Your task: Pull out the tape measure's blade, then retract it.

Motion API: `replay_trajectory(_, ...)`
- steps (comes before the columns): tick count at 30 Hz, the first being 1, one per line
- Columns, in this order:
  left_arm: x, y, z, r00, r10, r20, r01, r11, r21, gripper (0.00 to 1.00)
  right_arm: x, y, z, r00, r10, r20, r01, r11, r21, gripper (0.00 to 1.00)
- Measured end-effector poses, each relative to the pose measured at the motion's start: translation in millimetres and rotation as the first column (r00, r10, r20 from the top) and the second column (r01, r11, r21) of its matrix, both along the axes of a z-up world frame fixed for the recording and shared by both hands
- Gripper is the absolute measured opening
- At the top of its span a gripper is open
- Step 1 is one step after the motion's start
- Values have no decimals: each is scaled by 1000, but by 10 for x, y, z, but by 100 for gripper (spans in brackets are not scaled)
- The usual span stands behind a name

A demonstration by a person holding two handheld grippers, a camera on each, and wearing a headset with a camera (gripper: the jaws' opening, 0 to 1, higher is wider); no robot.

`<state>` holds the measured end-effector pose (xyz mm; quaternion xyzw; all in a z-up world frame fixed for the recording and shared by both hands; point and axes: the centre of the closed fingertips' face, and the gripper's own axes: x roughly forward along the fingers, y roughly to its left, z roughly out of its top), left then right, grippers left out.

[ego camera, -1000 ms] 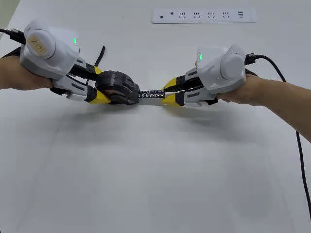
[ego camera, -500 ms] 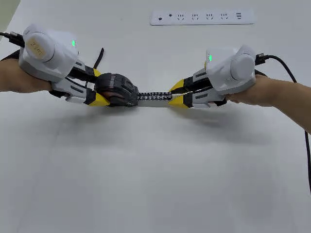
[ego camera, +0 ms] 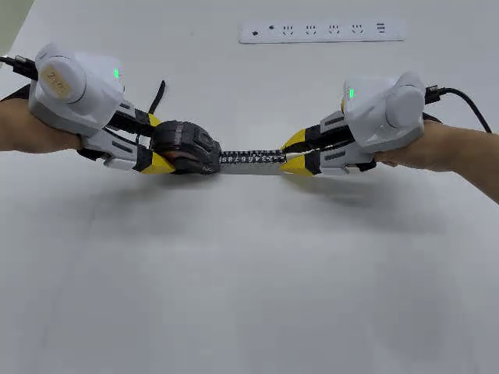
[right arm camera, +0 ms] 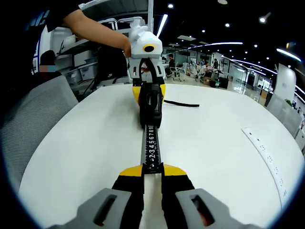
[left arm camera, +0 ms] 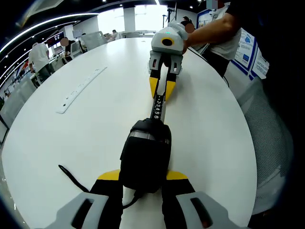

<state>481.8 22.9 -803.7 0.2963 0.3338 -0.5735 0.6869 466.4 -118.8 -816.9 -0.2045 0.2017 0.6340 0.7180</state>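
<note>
A black tape measure (ego camera: pixel 185 146) sits on the white table, held at its left end by my left gripper (ego camera: pixel 160 144), which is shut on its case (left arm camera: pixel 145 155). A short length of blade (ego camera: pixel 251 158) with printed numbers runs from the case to the right. My right gripper (ego camera: pixel 295 153) is shut on the blade's free end; its yellow tips pinch the blade (right arm camera: pixel 151 145) from both sides. The case (right arm camera: pixel 151 106) and my left gripper (right arm camera: pixel 147 90) lie straight ahead of the right one. Its black wrist strap (right arm camera: pixel 181 103) trails on the table.
A white power strip (ego camera: pixel 321 31) lies at the far edge of the white table (ego camera: pixel 249 280). A black cable (ego camera: pixel 460 101) runs off my right gripper. Chairs and people stand around the office beyond the table.
My right gripper has moved to the right with the blade's end, and more of the blade now shows between the case and its tips. The left gripper has held still.
</note>
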Motion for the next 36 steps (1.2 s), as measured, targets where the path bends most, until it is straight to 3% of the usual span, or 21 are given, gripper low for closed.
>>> replay_trajectory(36,12,-18,-17,1000,5,-5,-5,1000,-1,28,-38,-488,-31,999,-26,-29,26,1000,-17,11)
